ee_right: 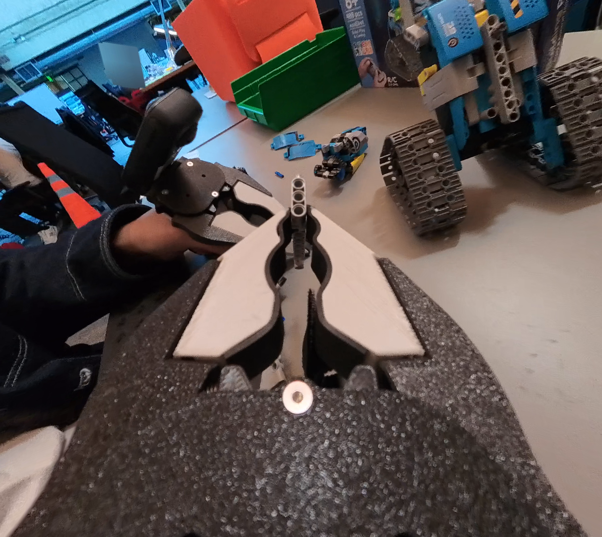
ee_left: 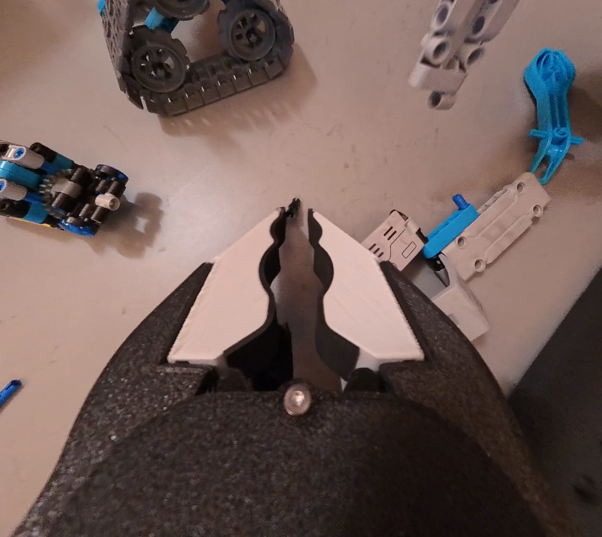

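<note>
tracked robot [ee_right: 488, 91] cut by right edge | blue assembly [ee_left: 49, 186] cut at left (partly) | black piece [ee_left: 294, 207] too small

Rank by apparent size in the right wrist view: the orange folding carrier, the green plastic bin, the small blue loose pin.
1. orange folding carrier
2. green plastic bin, somewhat smaller
3. small blue loose pin, by far the smallest

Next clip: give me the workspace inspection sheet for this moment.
Surface: beige table, scuffed.
Job's things: tracked vehicle; small blue-black assembly; grey panel parts.
Clutter: orange carrier, green bin, toy box.
Grippers: left gripper shut on small black pin; right gripper shut on grey holed beam.
Cables: nothing seen.
Surroundings: traffic cone, workshop hall.
</note>
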`<state>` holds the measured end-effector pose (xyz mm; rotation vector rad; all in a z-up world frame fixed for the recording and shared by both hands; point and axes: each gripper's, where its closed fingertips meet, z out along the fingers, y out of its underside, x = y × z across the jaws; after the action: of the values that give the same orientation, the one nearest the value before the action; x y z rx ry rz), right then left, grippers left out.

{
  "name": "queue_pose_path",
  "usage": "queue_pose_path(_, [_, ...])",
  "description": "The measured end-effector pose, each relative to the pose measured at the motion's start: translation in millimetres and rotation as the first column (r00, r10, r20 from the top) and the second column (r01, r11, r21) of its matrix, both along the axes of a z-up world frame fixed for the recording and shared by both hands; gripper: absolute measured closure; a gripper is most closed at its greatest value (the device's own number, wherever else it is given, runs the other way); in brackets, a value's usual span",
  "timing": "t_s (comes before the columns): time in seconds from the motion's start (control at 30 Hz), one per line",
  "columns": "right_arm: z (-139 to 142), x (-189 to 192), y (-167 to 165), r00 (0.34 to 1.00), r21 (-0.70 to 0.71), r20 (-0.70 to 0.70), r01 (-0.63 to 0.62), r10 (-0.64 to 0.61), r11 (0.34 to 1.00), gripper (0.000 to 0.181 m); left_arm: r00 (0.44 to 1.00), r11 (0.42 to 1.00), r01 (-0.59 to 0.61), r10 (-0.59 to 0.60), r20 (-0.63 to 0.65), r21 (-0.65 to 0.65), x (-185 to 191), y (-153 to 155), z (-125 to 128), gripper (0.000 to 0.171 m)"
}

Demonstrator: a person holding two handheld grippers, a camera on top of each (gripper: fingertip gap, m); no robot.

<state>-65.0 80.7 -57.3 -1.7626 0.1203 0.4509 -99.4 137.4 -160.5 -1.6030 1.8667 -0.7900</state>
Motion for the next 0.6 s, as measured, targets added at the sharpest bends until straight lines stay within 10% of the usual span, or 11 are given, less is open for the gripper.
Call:
queue_pose_path(0.17, [10.0, -5.7, -0.2, 0.995, 0.064, -0.097, -0.019, 0.026, 0.998, 0.176, 0.996, 0.995, -0.079, 0.082, 0.047, -0.060, -2.3, 12.1, 10.0, 0.133])
queue_pose_path(0.27, [25.4, -10.2, -0.9, 0.968, 0.155, -0.244, -0.025, 0.063, 0.988, 0.175, 0.938, 0.976, -0.101, 0.158, 0.308, -0.194, -6.0, 16.3, 63.8, 0.130])
queue_pose_path(0.37, [43.0, -9.7, 1.8, 0.921, 0.257, -0.381, 0.021, 0.082, 0.966, 0.176, 0.799, 0.914, 0.073, 0.186, 0.572, -0.398, -23.0, -9.1, 125.5, 0.134])
queue_pose_path(0.5, [60.4, -15.7, 7.2, 0.867, 0.339, -0.475, 0.026, 0.147, 0.940, 0.176, 0.849, 0.861, 0.246, 0.030, 0.528, -0.445, -14.3, -57.4, 114.7, 0.139])
queue_pose_path(0.6, [66.1, -29.1, 7.4, 0.854, 0.382, -0.476, -0.011, 0.207, 0.924, 0.176, 0.788, 0.743, 0.396, 0.027, 0.615, -0.540, -20.8, -71.4, 138.6, 0.149])
